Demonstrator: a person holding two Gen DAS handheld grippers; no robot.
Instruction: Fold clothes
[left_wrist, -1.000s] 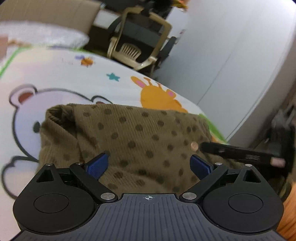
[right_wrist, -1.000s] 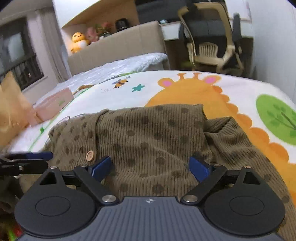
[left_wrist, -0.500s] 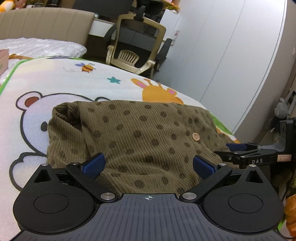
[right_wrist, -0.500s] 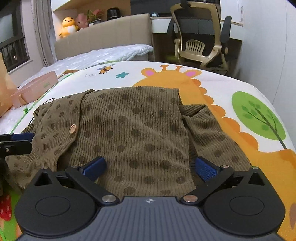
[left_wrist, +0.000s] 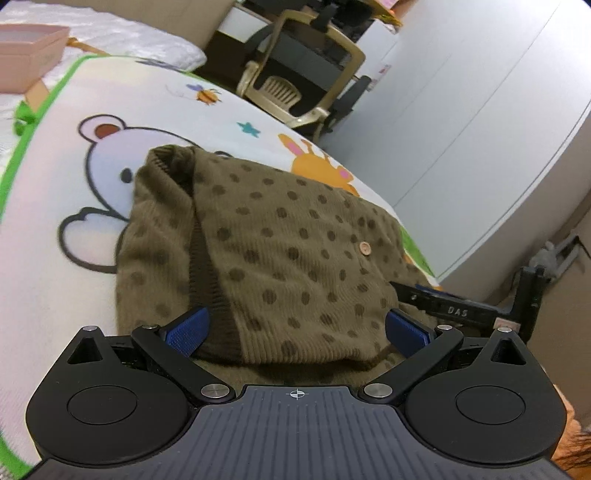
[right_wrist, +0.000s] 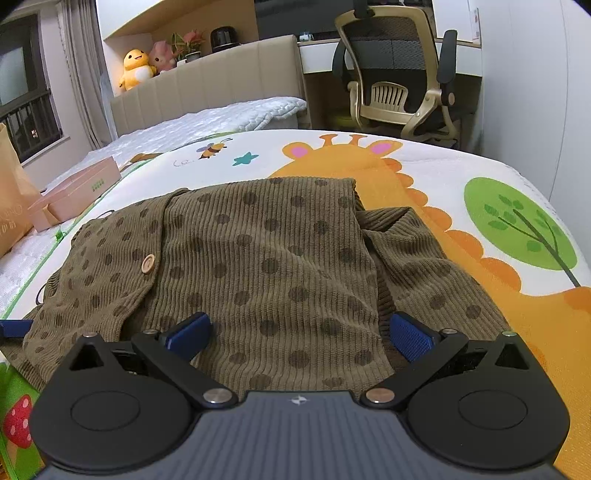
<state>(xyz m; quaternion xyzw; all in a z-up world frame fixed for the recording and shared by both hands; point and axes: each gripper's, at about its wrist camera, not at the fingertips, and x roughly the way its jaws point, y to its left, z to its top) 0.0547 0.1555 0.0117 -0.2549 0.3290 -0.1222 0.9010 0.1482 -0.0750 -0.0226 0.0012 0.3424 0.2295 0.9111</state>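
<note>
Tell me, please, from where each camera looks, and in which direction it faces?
Left wrist view: sits on the left tongs, looking down along the brown dotted cardigan toward the office chair; its open blue pads and the right tongs show.
Right wrist view: sits on the right tongs, facing the cardigan, the headboard and the chair; its open pads show.
Shared: cardigan, wooden button, animal-print mat, pink box, chair.
</note>
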